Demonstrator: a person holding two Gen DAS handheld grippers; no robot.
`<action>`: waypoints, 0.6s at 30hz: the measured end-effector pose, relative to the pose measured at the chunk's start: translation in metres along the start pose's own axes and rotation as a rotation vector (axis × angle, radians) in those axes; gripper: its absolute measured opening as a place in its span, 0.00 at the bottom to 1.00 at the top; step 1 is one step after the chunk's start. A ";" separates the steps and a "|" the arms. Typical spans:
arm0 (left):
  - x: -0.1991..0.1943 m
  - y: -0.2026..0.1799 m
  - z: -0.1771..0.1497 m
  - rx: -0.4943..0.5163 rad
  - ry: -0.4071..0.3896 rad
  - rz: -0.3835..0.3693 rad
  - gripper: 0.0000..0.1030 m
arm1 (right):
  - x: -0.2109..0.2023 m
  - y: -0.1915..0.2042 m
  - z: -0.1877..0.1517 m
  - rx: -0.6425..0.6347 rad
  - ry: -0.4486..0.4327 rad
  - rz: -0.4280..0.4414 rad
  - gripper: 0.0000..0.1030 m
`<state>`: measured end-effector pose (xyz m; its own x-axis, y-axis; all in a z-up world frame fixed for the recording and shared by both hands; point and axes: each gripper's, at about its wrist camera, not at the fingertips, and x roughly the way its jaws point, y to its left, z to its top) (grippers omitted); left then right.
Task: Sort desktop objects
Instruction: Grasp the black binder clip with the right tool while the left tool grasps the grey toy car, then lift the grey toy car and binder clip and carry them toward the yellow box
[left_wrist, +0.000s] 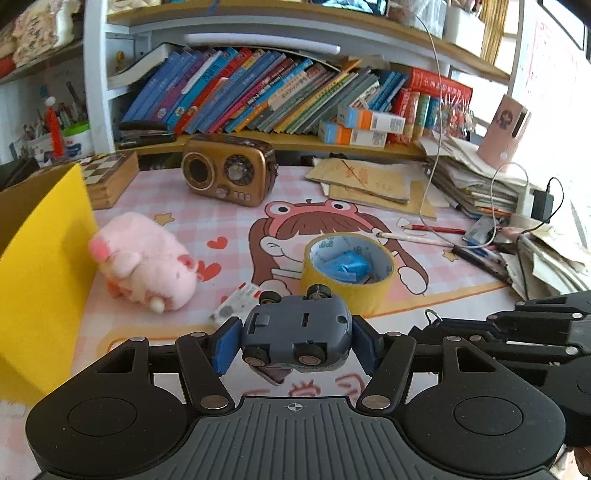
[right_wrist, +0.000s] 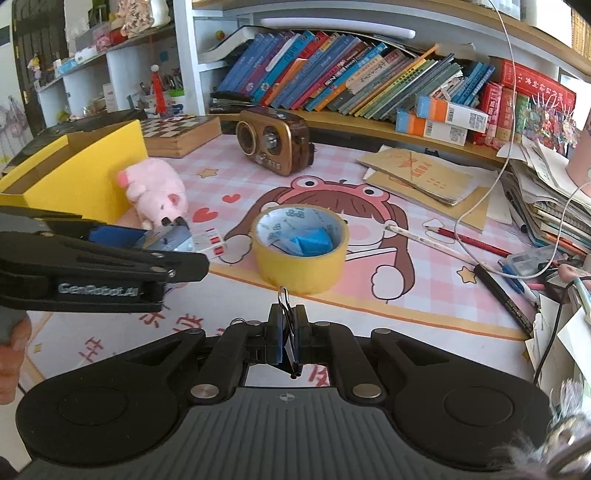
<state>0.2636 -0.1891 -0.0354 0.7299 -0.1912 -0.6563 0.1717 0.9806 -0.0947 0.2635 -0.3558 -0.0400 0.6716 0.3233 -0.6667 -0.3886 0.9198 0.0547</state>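
Note:
My left gripper (left_wrist: 295, 339) is shut on a grey-blue toy car (left_wrist: 297, 328), held upside down with its wheels up, above the pink desk mat (left_wrist: 229, 221). The car also shows in the right wrist view (right_wrist: 168, 236). My right gripper (right_wrist: 287, 341) is shut on a black binder clip (right_wrist: 288, 332) with its wire handle pointing forward. A yellow tape roll (left_wrist: 347, 269) with a blue object inside stands just beyond both grippers; it also shows in the right wrist view (right_wrist: 300, 249). A pink plush pig (left_wrist: 144, 262) lies against the open yellow box (left_wrist: 40, 254).
A brown retro radio (left_wrist: 229, 173) and a chessboard box (left_wrist: 107, 177) stand at the back. Paper stacks (left_wrist: 369, 181), pencils and pens (left_wrist: 436, 232), cables and a charger (left_wrist: 543, 206) crowd the right side. A small card (left_wrist: 236, 302) lies near the car. Bookshelf (left_wrist: 280, 96) behind.

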 end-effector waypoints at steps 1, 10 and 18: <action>-0.005 0.002 -0.002 -0.011 -0.002 -0.002 0.62 | -0.002 0.002 0.000 0.004 0.002 0.005 0.05; -0.047 0.025 -0.025 -0.094 -0.018 -0.011 0.62 | -0.023 0.029 -0.008 0.013 0.021 0.036 0.05; -0.081 0.046 -0.046 -0.122 -0.032 -0.025 0.62 | -0.041 0.069 -0.019 0.004 0.021 0.037 0.05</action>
<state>0.1815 -0.1266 -0.0209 0.7474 -0.2150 -0.6286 0.1097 0.9731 -0.2024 0.1971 -0.3098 -0.0235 0.6436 0.3522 -0.6795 -0.4104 0.9082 0.0821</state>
